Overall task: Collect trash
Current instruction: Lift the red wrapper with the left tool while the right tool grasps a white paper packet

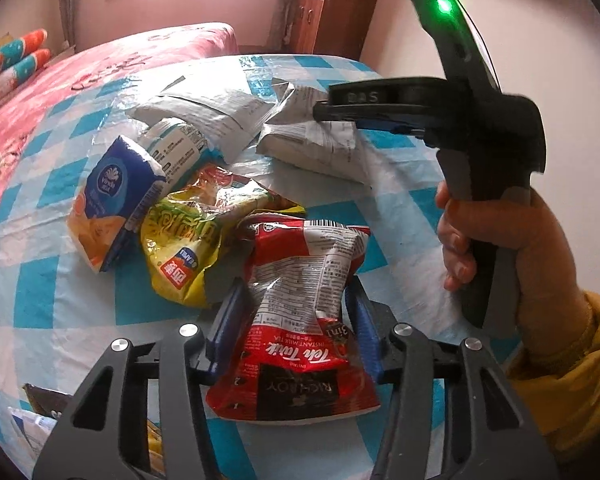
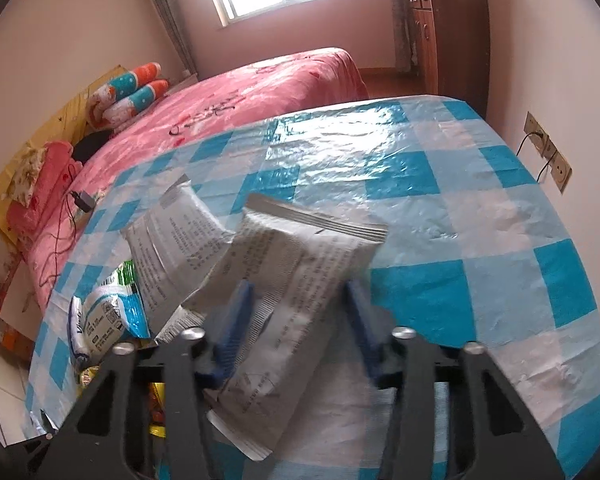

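A red milk-tea packet (image 1: 300,320) lies on the blue-checked tablecloth (image 1: 60,288) between the blue fingers of my left gripper (image 1: 296,304), which is open around it. A yellow snack wrapper (image 1: 188,240), a blue tissue pack (image 1: 112,200) and a teal-white wrapper (image 1: 176,148) lie to its left. My right gripper (image 2: 298,304) is open around a white printed pouch (image 2: 296,292). A second white pouch (image 2: 172,244) lies behind it. The right gripper also shows in the left wrist view (image 1: 340,114), over the white pouch (image 1: 320,148).
A pink-covered bed (image 2: 260,92) stands beyond the table, with pillows (image 2: 132,92) at its left. A wooden cabinet (image 2: 444,32) stands at the far right wall. Wall sockets (image 2: 548,152) with a cord sit right of the table. The tablecloth's right half (image 2: 460,208) is bare.
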{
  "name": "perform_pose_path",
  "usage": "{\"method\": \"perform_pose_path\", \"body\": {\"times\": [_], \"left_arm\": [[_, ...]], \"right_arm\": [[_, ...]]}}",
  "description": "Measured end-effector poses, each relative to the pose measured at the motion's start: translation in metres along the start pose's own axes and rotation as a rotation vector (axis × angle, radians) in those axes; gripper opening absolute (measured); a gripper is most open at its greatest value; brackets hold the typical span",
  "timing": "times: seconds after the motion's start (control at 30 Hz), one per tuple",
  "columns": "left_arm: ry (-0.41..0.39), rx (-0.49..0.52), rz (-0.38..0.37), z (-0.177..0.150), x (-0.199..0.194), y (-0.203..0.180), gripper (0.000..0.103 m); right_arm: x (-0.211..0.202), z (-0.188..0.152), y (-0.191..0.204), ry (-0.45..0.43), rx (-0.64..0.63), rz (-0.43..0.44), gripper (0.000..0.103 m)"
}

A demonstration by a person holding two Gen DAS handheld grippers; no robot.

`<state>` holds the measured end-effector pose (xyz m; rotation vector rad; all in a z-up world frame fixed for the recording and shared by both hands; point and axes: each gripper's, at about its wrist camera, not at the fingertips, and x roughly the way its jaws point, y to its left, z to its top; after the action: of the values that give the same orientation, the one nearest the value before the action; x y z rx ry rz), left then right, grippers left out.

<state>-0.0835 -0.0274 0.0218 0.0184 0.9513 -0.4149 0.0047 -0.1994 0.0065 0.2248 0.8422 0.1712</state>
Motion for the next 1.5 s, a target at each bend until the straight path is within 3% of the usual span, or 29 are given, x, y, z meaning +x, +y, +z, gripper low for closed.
{"method": "perform_pose_path", "body": {"times": [0.1,0.2,0.23,0.27,0.33,0.4,0.5,0.77,0.93,1.07,1.17,1.23,1.5], "left_arm": [[-0.002,-0.021,-0.018,0.0,-0.001,0.004,0.051],[-0.006,-0.046,-0.035,-0.002,-0.004,0.007,0.051],[-0.011,-0.051,-0.042,-0.003,-0.006,0.007,0.051],[-0.015,-0.053,-0.045,-0.003,-0.007,0.01,0.051],[-0.035,-0.067,-0.061,-0.005,-0.014,0.013,0.051],[-0.052,-0.079,-0.074,-0.004,-0.019,0.016,0.051],[-0.076,-0.103,-0.098,-0.004,-0.029,0.023,0.051],[-0.14,-0.163,-0.133,-0.01,-0.053,0.048,0.051],[-0.175,-0.178,-0.144,-0.013,-0.065,0.057,0.051],[-0.194,-0.189,-0.138,-0.018,-0.074,0.065,0.051],[-0.201,-0.205,-0.13,-0.022,-0.077,0.073,0.051],[-0.202,-0.214,-0.124,-0.024,-0.078,0.077,0.051],[-0.209,-0.235,-0.111,-0.03,-0.081,0.089,0.051]], "right_arm": [[0.0,0.0,-0.002,0.0,0.007,0.013,0.036],[0.001,0.001,-0.004,0.003,0.017,0.007,0.043],[0.001,0.001,-0.006,0.008,0.023,0.0,0.057],[0.002,0.001,-0.006,0.018,0.031,0.022,0.062],[0.001,0.0,-0.002,0.032,0.035,0.06,0.087],[0.002,-0.001,0.007,0.053,0.033,0.08,0.093],[0.003,-0.002,0.015,0.072,0.039,0.059,0.094],[0.012,0.014,0.015,0.122,0.203,0.02,0.095],[0.026,0.02,0.035,0.126,0.135,-0.1,0.098],[0.038,0.014,0.055,0.117,-0.002,-0.203,0.098],[0.037,0.007,0.057,0.101,-0.061,-0.203,0.096],[0.034,0.004,0.056,0.092,-0.087,-0.209,0.086],[0.018,-0.008,0.053,0.057,-0.16,-0.162,0.073]]}}
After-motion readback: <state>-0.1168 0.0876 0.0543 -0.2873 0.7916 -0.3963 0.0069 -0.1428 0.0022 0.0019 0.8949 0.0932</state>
